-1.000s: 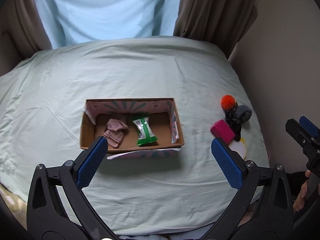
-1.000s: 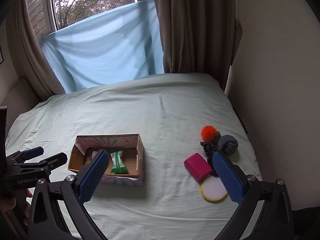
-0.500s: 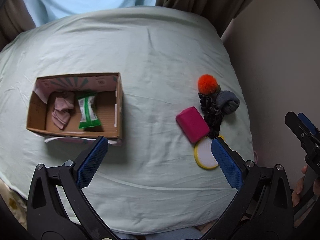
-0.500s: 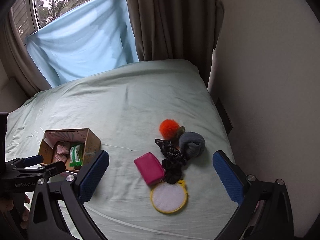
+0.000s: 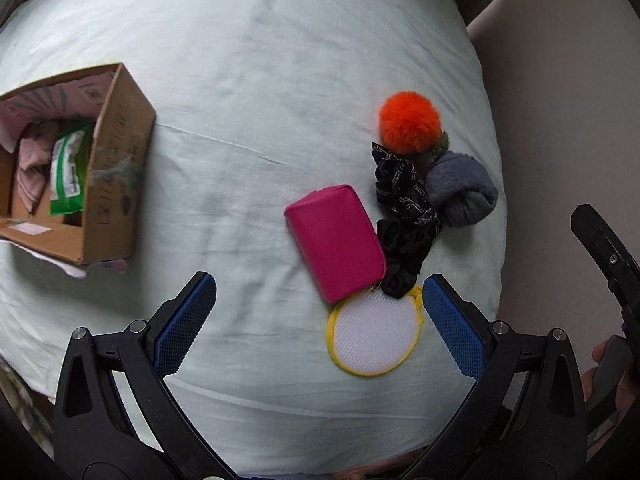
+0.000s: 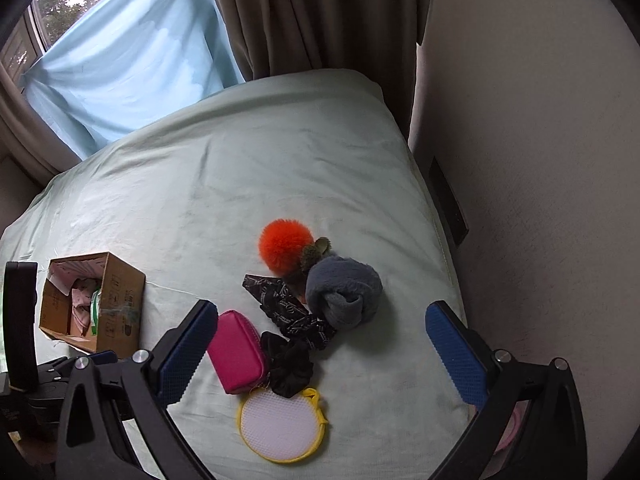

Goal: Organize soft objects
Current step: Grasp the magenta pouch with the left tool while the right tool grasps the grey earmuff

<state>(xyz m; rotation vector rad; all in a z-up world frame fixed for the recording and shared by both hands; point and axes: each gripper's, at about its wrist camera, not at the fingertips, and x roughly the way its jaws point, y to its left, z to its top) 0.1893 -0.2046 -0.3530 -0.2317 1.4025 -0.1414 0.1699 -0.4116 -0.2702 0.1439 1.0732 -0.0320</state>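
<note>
I've got both grippers, left (image 5: 316,320) and right (image 6: 320,344), spread wide and empty over the pale green sheet (image 6: 224,184); curtains (image 6: 304,16) behind.

a: supporting surface?
b: bed (image 6: 248,176) with pale green sheet.
a: items resting on it?
b: ahead of the right gripper (image 6: 320,350): orange pompom (image 6: 285,249), grey sock roll (image 6: 344,294), patterned scrunchie (image 6: 286,310), black scrunchie (image 6: 290,366), pink pouch (image 6: 237,352), yellow-rimmed disc (image 6: 280,426). far to its left: cardboard box (image 6: 120,300).

Black plastic frames with silver screws; blue dimpled fingers (image 5: 452,328); what seems bare skin at the edge
</note>
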